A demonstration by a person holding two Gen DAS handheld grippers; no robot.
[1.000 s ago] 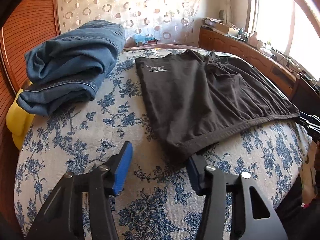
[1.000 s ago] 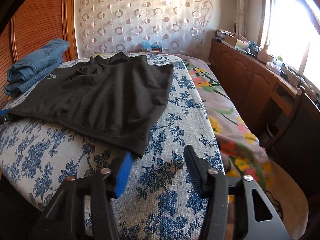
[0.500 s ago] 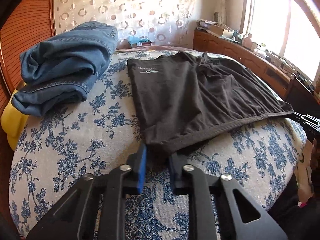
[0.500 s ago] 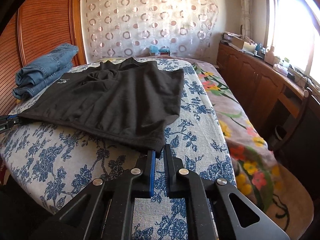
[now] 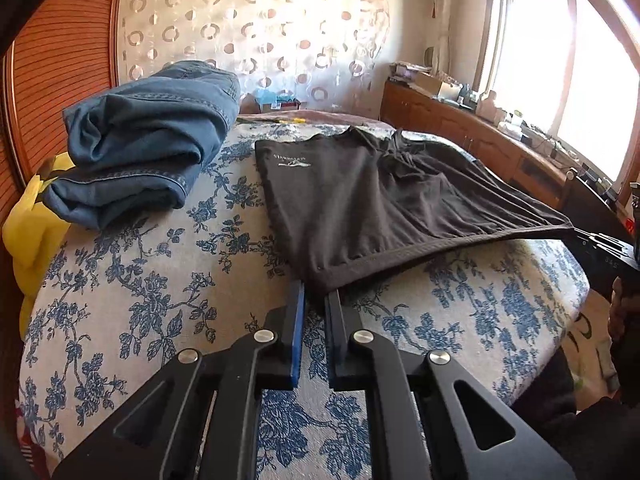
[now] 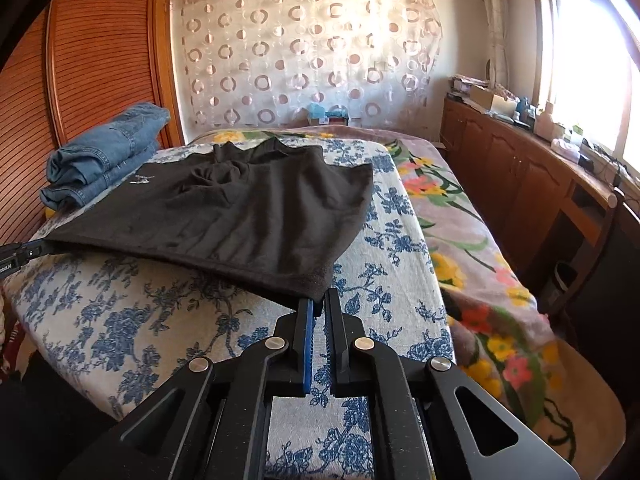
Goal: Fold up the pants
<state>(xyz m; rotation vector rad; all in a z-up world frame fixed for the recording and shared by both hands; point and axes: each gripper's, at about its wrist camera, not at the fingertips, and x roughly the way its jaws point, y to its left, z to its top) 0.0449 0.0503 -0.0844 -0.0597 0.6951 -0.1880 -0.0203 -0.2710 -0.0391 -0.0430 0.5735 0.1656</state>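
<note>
Pinching the black shorts (image 5: 372,200) hem corners now — left gripper (image 5: 318,300) and right gripper (image 6: 319,304), both wide apart earlier.

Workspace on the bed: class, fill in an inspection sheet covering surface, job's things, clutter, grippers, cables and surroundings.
Surface: blue floral bedspread over a bed.
Job's things: black pants spread out, near hem lifted clear of the spread.
Clutter: folded jeans at the far left; yellow cloth under them.
Grippers: left gripper shut on one hem corner; right gripper shut on the other.
Cables: some on the sideboard by the window.
Surroundings: ring-patterned curtain, wooden slatted doors, flowered blanket.
</note>
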